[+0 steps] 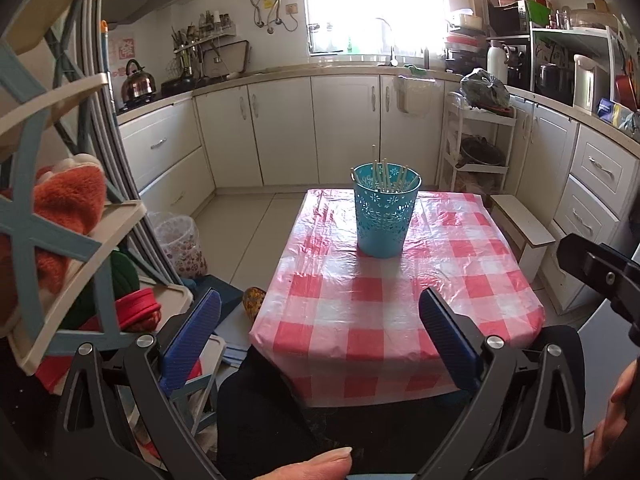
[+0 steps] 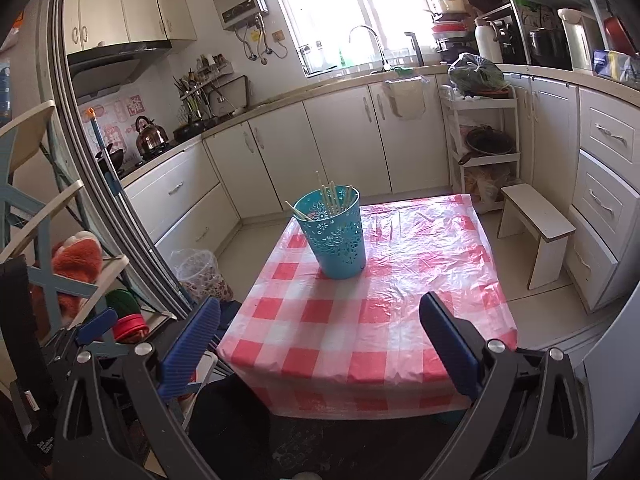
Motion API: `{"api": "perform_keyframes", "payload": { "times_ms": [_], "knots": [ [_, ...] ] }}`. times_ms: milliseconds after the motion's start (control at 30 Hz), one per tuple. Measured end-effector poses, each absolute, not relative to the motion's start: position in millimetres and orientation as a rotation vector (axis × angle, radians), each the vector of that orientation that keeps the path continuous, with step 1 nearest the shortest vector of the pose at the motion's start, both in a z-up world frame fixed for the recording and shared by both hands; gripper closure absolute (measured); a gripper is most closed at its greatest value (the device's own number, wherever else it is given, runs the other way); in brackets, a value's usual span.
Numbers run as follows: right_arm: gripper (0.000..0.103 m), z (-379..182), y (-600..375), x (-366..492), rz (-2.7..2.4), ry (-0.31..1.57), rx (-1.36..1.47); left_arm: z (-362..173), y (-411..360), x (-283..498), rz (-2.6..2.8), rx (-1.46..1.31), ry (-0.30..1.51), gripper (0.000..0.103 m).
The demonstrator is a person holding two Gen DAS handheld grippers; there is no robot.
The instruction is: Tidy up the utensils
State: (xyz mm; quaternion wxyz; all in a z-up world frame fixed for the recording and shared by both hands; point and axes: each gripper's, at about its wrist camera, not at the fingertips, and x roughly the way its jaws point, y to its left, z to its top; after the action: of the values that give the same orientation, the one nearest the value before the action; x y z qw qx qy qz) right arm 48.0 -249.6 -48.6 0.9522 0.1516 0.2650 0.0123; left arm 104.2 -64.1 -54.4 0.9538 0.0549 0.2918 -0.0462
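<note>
cup [image 1: 383,216]: stands upright on the table [image 1: 400,300], toward its far end
chopsticks [image 1: 386,176]: inside the cup, leaning on its rim
stool [image 2: 536,228]: right of the cup, on the floor beside the table
bin [image 2: 200,276]: left of the cup, on the floor

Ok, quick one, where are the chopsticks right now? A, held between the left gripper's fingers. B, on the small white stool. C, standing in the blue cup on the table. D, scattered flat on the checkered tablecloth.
C: the chopsticks stand upright inside the blue cup on the checkered table, and both the left gripper and the right gripper are open and hold nothing.
</note>
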Motion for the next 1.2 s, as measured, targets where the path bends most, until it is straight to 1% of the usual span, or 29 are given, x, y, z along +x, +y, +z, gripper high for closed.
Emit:
{"api": "perform_keyframes", "payload": {
  "times_ms": [267,600,1200],
  "knots": [
    [0.007,-42.8,-233.9,-1.8,0.021,0.505,0.306,-39.9,-49.5,56.3,-0.079,0.075,0.548,0.008],
    [0.007,-32.1,-220.0,-50.0,0.012,0.397,0.285,-27.4,-43.5,19.1,-0.082,0.075,0.500,0.008],
    [0.007,-25.4,-204.2,-81.9,0.001,0.330,0.229,-22.5,-28.9,-14.4,-0.080,0.053,0.449,0.008]
  ]
}}
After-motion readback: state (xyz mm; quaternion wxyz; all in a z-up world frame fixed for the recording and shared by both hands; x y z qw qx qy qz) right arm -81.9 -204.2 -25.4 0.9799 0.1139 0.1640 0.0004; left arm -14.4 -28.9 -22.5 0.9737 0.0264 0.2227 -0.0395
